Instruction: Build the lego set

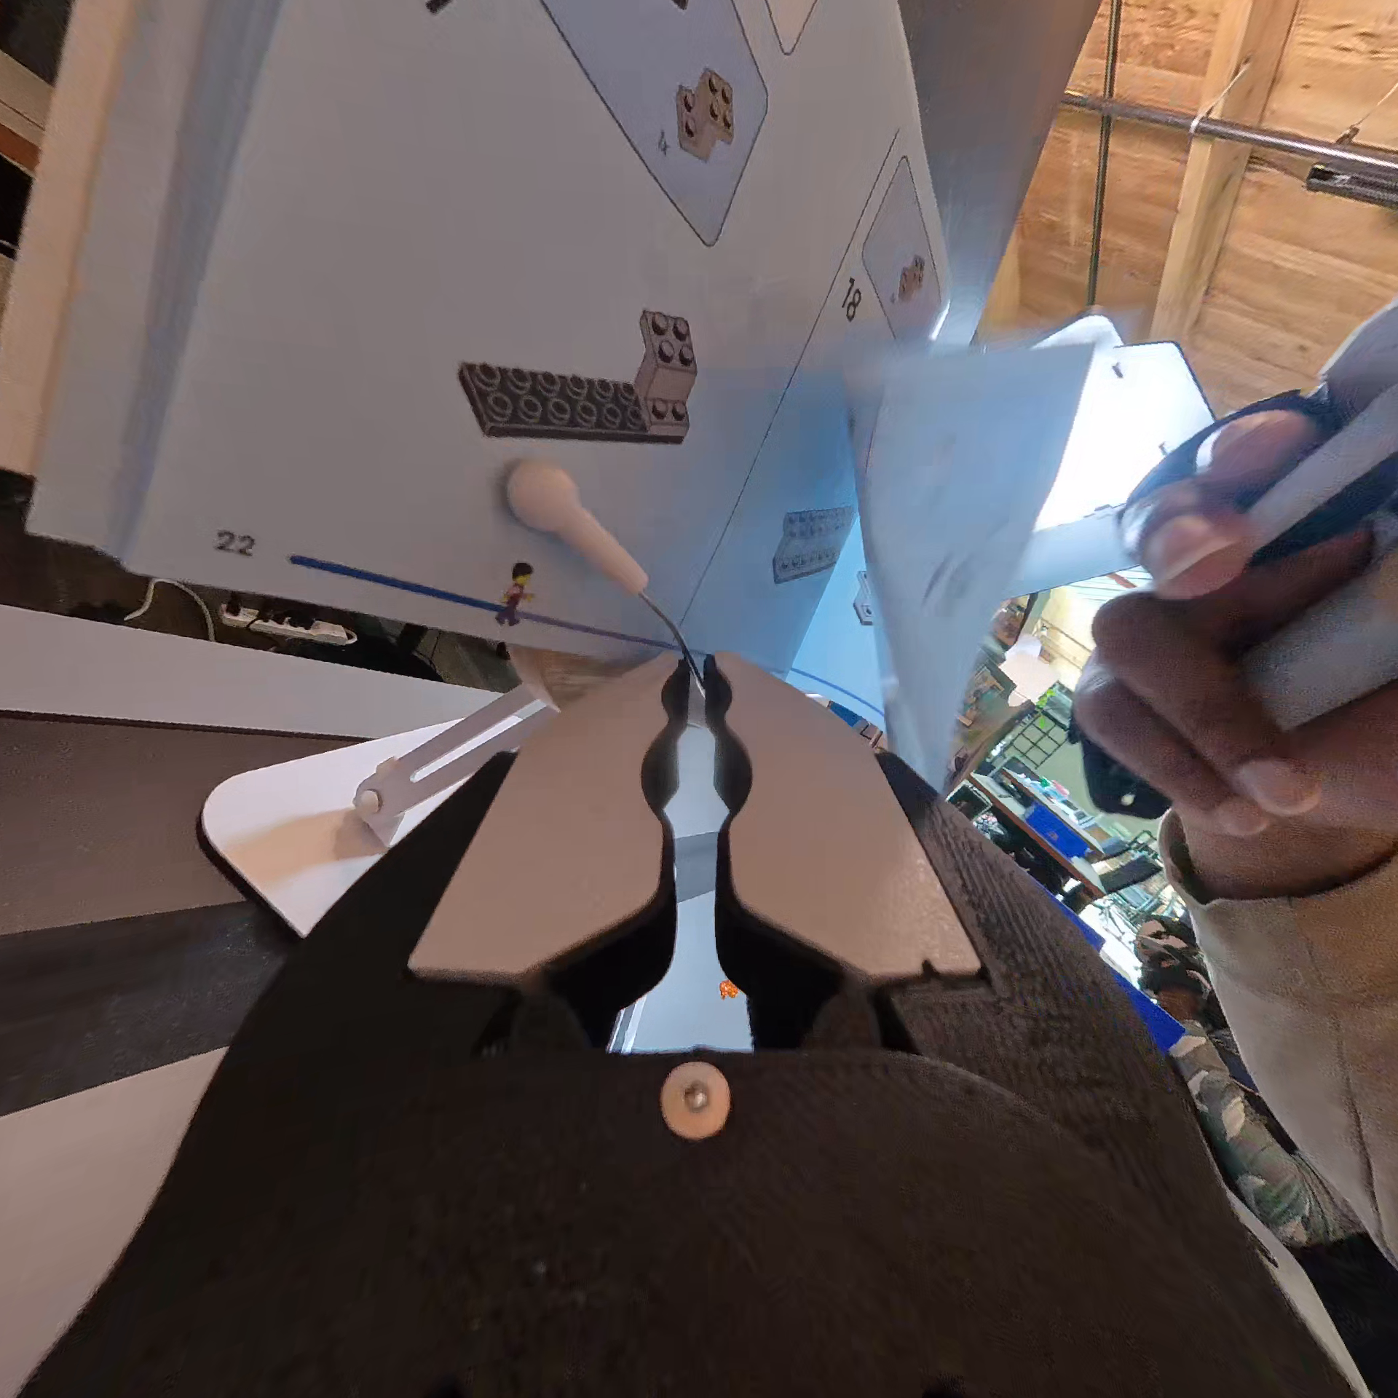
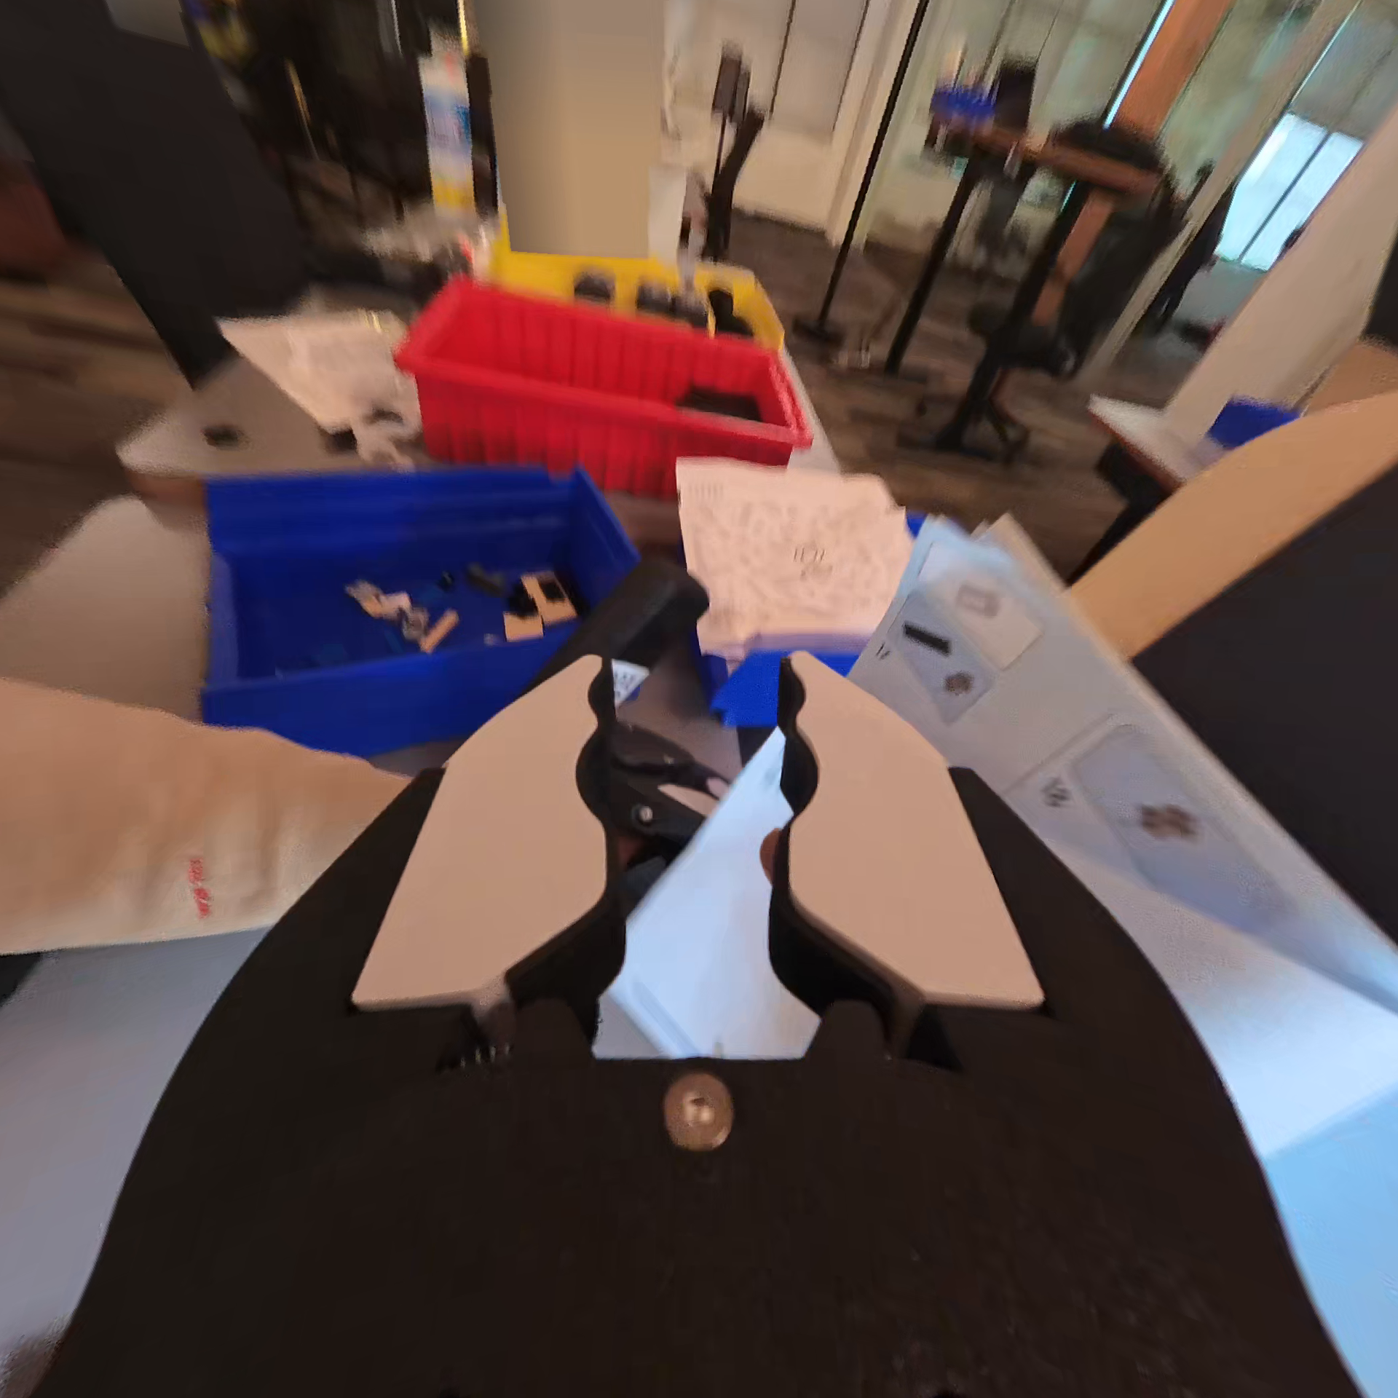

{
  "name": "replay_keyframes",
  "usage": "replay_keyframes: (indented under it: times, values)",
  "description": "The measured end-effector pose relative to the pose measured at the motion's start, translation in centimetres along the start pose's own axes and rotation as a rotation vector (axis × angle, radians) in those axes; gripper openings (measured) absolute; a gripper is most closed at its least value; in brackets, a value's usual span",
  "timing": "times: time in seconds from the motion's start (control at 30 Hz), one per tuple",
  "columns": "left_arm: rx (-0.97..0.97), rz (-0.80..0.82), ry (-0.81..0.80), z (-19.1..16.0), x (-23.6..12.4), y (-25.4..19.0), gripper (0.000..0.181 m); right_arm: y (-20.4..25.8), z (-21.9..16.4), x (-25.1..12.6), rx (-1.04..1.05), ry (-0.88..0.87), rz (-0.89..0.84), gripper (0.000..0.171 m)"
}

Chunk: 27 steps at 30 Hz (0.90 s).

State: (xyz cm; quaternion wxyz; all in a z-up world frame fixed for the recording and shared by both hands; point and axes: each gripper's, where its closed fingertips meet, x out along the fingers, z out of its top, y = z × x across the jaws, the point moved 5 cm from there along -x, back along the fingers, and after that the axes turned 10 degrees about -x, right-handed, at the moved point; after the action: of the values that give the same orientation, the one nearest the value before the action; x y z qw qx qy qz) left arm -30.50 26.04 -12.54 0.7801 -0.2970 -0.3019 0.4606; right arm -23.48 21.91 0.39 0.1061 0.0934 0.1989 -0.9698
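The open instruction booklet stands upright on a white book stand. A white-tipped page clip lies against the left page, and its thin wire runs down between my left gripper's tips. My left gripper is shut on that wire at the booklet's lower edge. Loose pages are blurred to its right, beside the hand holding the right gripper's handle. My right gripper is open and empty, with the booklet pages to its right. Loose Lego pieces lie in a blue bin.
A red bin and a yellow bin stand behind the blue one. A printed sheet lies over another blue bin. A cream sleeve crosses at the left of the right wrist view. Tables and stands fill the background. Across from one pair of fingers to the other is roughly 15 cm.
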Motion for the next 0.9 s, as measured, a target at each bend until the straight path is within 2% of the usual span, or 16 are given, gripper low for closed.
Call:
replay_keyframes:
  times: [0.1,0.23,0.37,0.43,0.5,0.57,0.67,0.83,0.9]
  values:
    - [0.007,-0.006,0.005,0.0,0.1,0.1,0.004,-2.8,0.7,-5.8,0.040,-0.107,-0.142,0.037]
    - [-0.008,-0.015,-0.004,0.0,0.1,0.1,0.003,-7.0,-5.1,-11.7,-0.092,0.146,-0.417,0.024]
    - [-0.021,-0.017,-0.006,-0.2,-0.1,0.3,0.004,-8.1,-9.9,-14.0,-0.083,0.277,-0.495,0.013]
    - [-0.028,-0.017,-0.003,-0.3,-0.1,0.4,0.004,-8.2,-12.4,-13.5,-0.151,0.423,-0.491,0.010]
    - [-0.031,-0.017,-0.003,-0.3,-0.2,0.5,0.005,-7.0,-13.4,-11.5,-0.221,0.479,-0.399,0.005]
    - [-0.037,-0.033,-0.010,-0.4,-0.2,0.4,0.004,-5.5,-12.8,-9.0,-0.293,0.483,-0.335,0.004]
    - [-0.095,-0.084,-0.055,-0.6,-0.2,0.5,0.002,-4.6,-10.8,-5.5,-0.377,0.481,-0.338,0.005]
    - [-0.269,-0.185,-0.139,-1.4,-0.3,1.2,0.001,-4.9,-9.8,-1.3,-0.432,0.606,-0.387,0.006]
    - [-0.281,-0.186,-0.153,-1.5,-0.3,1.1,0.001,-4.9,-10.0,-0.1,-0.448,0.646,-0.391,0.006]
